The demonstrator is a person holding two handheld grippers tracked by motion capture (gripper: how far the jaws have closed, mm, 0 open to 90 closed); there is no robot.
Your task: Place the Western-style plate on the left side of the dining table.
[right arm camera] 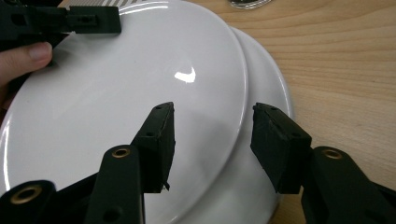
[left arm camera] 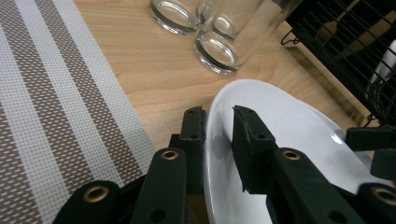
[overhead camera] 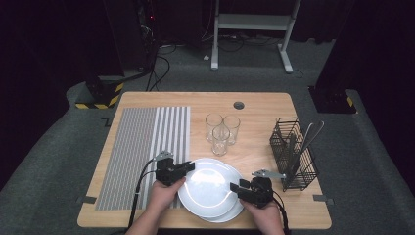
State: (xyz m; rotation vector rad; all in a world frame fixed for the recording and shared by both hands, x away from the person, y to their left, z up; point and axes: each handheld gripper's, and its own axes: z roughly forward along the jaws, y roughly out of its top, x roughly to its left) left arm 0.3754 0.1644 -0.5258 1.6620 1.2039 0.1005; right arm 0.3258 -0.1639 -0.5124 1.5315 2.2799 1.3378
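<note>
Was mid-grab on the top plate point(overhead camera: 208, 188), stacked on another plate point(overhead camera: 230, 211) just beside the striped mat point(overhead camera: 142, 152). My left gripper point(left arm camera: 218, 128) and right gripper point(right arm camera: 212, 123) both sat spread, straddling opposite rims. Reckon next I'd squeeze both, then lift level.

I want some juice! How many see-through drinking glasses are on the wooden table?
3, bunched together behind the white plates: one clear drinking glass at back left, one at back right, one in front. None seems hidden.
</note>
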